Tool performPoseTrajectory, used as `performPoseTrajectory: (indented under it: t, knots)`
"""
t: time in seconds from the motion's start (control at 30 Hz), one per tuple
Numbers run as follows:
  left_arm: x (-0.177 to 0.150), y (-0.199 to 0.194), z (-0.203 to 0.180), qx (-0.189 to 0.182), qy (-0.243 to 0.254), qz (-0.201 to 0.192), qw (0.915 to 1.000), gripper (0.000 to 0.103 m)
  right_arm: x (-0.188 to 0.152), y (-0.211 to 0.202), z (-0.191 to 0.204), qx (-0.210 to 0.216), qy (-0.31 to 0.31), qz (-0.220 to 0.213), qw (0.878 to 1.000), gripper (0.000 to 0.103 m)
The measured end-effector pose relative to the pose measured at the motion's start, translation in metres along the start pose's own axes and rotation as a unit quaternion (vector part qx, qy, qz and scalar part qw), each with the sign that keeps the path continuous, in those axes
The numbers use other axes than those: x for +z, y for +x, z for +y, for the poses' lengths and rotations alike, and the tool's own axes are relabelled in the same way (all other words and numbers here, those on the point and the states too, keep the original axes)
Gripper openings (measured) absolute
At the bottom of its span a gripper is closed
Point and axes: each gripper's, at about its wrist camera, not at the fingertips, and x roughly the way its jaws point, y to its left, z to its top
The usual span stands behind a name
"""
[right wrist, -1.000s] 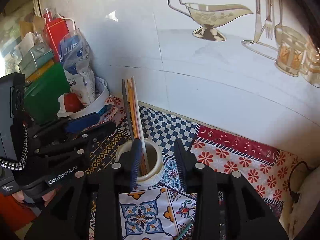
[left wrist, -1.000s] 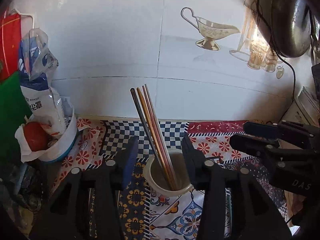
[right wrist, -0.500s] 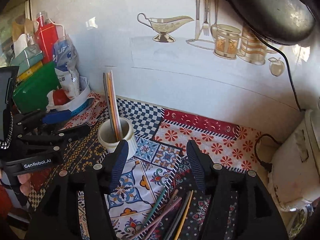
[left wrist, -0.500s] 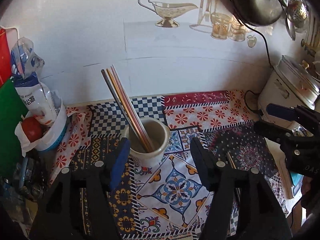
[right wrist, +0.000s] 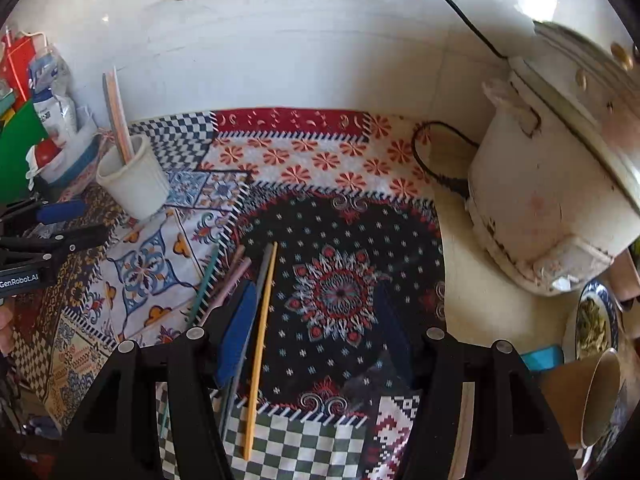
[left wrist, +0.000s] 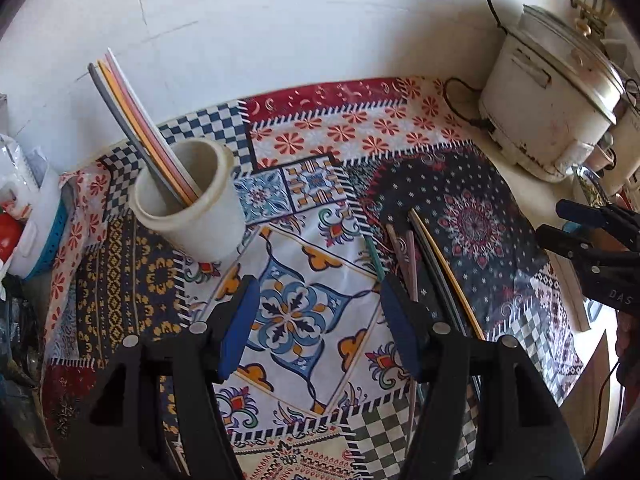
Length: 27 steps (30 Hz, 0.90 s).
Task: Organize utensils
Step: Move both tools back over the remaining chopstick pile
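one white cup (left wrist: 188, 200) stands at the back left of the patterned cloth (left wrist: 304, 312) on the bench, holding four chopsticks (left wrist: 136, 120) that lean left. about six more loose chopsticks (right wrist: 256, 320) lie flat on the cloth near its front, apart from the cup. left gripper (left wrist: 316, 320) and right gripper (right wrist: 316, 332) both hover with jaws spread, holding nothing; one rice cooker (right wrist: 560, 184) sits at right.

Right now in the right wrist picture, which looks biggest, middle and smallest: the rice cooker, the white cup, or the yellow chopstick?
1. Rice cooker: biggest by far, though it also sits close to the camera.
2. White cup: middle.
3. Yellow chopstick: longer than the cup is tall, but so thin that it fills the least space.
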Motion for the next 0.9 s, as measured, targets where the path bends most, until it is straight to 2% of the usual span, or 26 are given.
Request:
performPoseTrajectory:
  t: [0.2, 0.43, 0.53, 0.67, 0.9]
  knots:
    - [-0.017, 0.027, -0.024, -0.023, 0.010, 0.044, 0.9987, 0.061, -0.035, 0.023, -0.006, 0.001, 0.024, 0.050, 0.998, 0.057]
    - [-0.021, 0.053, -0.053, -0.047, 0.039, 0.072, 0.9955, 0.061, -0.059, 0.034, -0.001, 0.021, 0.034, 0.076, 0.996, 0.057]
    - [-0.019, 0.063, -0.061, -0.055, 0.045, 0.080, 0.9943, 0.050, -0.063, 0.038, -0.002, 0.028, 0.035, 0.081, 0.996, 0.057]
    - [-0.015, 0.078, -0.066, -0.057, 0.046, 0.092, 0.9930, 0.029, -0.066, 0.041, -0.004, 0.033, 0.034, 0.085, 0.995, 0.057]
    - [-0.009, 0.089, -0.070, -0.064, 0.049, 0.094, 0.9923, 0.023, -0.064, 0.048, -0.006, 0.047, 0.038, 0.087, 0.994, 0.053]
